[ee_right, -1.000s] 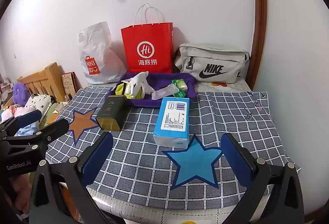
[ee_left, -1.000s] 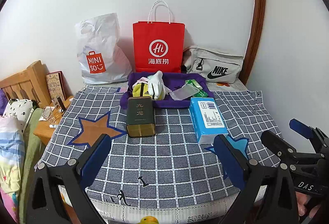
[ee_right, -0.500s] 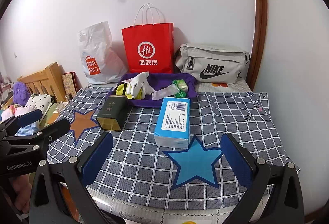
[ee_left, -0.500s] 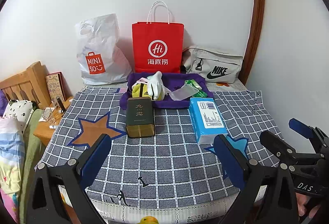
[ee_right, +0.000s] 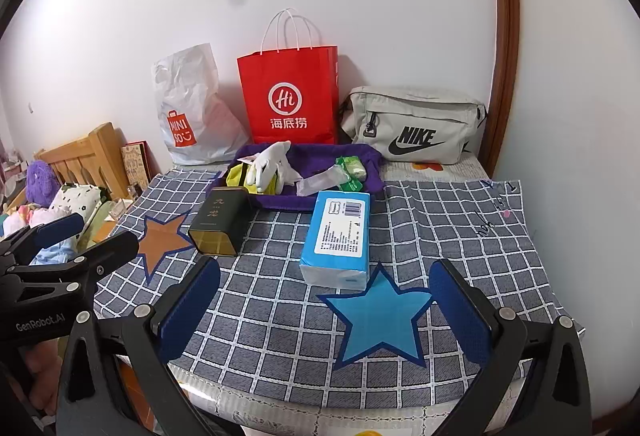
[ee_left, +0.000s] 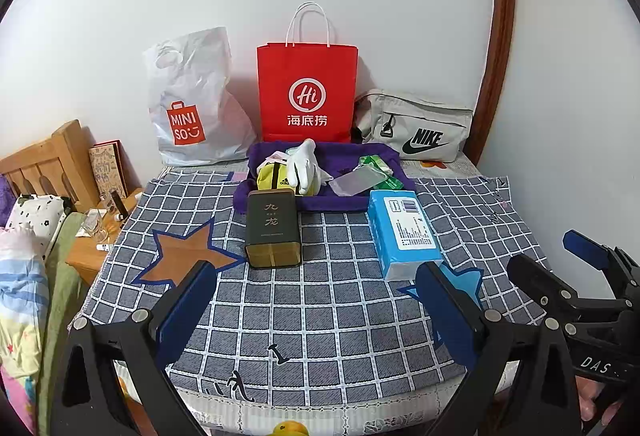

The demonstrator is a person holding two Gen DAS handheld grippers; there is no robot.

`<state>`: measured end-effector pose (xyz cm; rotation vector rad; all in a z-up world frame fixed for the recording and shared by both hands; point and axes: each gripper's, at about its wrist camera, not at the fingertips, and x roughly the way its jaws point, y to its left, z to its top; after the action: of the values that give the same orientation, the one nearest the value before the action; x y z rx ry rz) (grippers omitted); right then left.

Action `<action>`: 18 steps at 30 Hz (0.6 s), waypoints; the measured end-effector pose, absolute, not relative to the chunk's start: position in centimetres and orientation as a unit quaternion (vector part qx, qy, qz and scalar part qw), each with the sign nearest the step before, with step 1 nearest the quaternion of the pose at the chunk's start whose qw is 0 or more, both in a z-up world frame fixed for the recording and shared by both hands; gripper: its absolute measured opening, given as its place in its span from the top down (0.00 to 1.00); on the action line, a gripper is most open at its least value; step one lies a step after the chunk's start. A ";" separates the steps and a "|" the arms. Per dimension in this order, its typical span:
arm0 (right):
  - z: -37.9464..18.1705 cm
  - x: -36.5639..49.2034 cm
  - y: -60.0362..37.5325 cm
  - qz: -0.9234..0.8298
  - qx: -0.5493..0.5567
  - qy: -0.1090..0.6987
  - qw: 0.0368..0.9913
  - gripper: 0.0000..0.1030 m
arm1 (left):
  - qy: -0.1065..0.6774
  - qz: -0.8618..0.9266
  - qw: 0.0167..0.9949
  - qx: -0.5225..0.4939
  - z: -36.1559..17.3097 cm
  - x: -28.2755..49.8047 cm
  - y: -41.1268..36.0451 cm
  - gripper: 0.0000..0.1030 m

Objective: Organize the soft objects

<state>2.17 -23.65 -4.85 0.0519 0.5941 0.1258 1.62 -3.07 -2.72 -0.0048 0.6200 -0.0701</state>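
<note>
A purple fabric tray sits at the back of the checked tablecloth. It holds a white glove, a yellow pouch, a clear packet and a green packet. A blue tissue pack and a dark tea tin lie in front of the tray. My left gripper and my right gripper are both open and empty, above the table's near edge.
A white Miniso bag, a red paper bag and a grey Nike bag stand against the wall. A wooden bedside stand and bedding lie to the left. The wall is close on the right.
Both views have shifted very slightly. The objects on the table have not moved and both grippers stay open.
</note>
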 end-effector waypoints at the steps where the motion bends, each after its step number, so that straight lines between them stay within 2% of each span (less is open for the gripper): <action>1: -4.9 2.1 -23.7 0.062 0.026 0.292 0.954 0.00 | 0.305 -0.035 0.952 -0.002 -2.7 1.6 -3.0 0.02; 18: -4.8 2.1 -23.5 0.062 0.025 0.292 0.954 0.00 | 0.304 -0.035 0.952 -0.002 -2.8 1.6 -3.0 0.02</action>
<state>2.07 -23.52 -4.77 0.0516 0.5935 0.1253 1.64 -2.97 -2.75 -0.0037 0.6189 -0.0708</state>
